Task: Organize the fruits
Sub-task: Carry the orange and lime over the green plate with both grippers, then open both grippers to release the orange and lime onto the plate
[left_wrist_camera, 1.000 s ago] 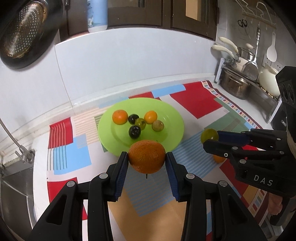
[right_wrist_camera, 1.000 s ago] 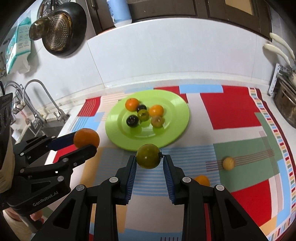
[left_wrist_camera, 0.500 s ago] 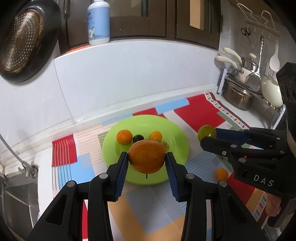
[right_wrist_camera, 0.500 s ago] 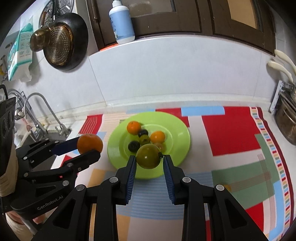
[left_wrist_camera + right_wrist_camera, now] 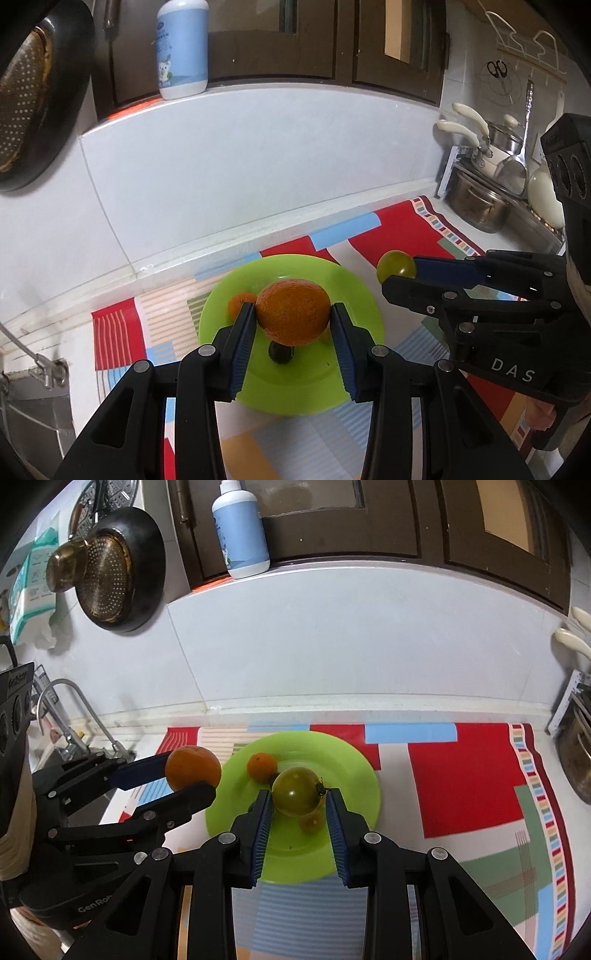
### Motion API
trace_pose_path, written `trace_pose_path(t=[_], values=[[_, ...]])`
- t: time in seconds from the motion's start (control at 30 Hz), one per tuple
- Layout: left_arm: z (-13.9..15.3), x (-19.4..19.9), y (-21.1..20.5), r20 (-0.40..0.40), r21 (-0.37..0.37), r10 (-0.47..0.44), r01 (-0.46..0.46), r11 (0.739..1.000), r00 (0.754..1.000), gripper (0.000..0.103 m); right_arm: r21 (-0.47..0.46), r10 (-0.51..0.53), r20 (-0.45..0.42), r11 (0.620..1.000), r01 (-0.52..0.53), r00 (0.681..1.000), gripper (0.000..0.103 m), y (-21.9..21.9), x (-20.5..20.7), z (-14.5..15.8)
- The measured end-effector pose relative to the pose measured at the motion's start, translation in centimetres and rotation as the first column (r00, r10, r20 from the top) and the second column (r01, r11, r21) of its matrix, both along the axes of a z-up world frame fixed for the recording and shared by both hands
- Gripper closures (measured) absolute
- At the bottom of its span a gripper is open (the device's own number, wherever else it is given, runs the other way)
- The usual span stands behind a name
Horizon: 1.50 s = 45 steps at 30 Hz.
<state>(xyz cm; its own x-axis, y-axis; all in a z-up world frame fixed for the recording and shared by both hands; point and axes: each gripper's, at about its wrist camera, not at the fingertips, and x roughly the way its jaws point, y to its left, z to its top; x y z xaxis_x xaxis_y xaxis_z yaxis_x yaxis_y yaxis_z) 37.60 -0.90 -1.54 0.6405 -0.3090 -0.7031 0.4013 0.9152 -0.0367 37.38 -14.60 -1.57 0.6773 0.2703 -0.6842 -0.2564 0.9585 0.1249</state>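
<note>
Fingers (image 5: 246, 325) of our left gripper (image 5: 292, 334) are clamping an orange (image 5: 292, 315) at its widest girth above the green plate (image 5: 295, 391); our right gripper (image 5: 297, 812) is pinching a green tomato (image 5: 296, 791) likewise. We are judging the orange firm and light, the tomato smooth, slippery and easily bruised.

Premises: a domestic kitchen. Evidence includes a black pan with perforated brass strainer (image 5: 107, 572) hung on white wall tiles, a chrome sink tap (image 5: 70, 716), and steel pots on a rack (image 5: 480, 203). Dark wooden cabinets (image 5: 369, 517) are mounted above the counter.
</note>
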Motion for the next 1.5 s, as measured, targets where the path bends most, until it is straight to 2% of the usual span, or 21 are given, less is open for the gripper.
trace_pose_path(t=[0.4,0.77,1.27,1.33,1.43,1.5], values=[[-2.1,4.5,-0.8,-0.028,0.009,-0.012,0.012,1.000,1.000,0.062,-0.024,-0.001,-0.055,1.000,-0.001,0.998,0.072,-0.3,5.1,-2.0],[-5.3,8.2,-1.5,-0.092,0.027,-0.010,0.013,1.000,0.996,0.062,-0.037,-0.006,-0.140,0.999,0.001,0.990,0.072,-0.5,9.1,-5.2],[-8.0,10.9,-2.5,-0.122,0.064,-0.033,0.041,0.997,0.992,0.062,-0.044,0.009,-0.201,0.999,-0.018,0.980,0.072,-0.4,11.5,-7.5],[-7.9,10.9,-2.3,-0.124,0.059,-0.030,0.038,0.998,0.992,0.060,-0.044,0.006,-0.204,0.999,-0.016,0.979,0.071,-0.3,11.5,-7.6],[-7.4,10.7,-1.8,-0.095,0.076,-0.003,0.011,0.997,0.995,0.047,-0.038,-0.004,-0.202,0.999,-0.004,0.979,0.064,-0.6,11.4,-7.5],[-7.0,10.3,-1.4,-0.082,0.069,0.004,0.001,0.998,0.997,0.046,-0.039,-0.010,-0.199,0.999,0.002,0.980,0.063,-0.8,11.2,-7.3]])
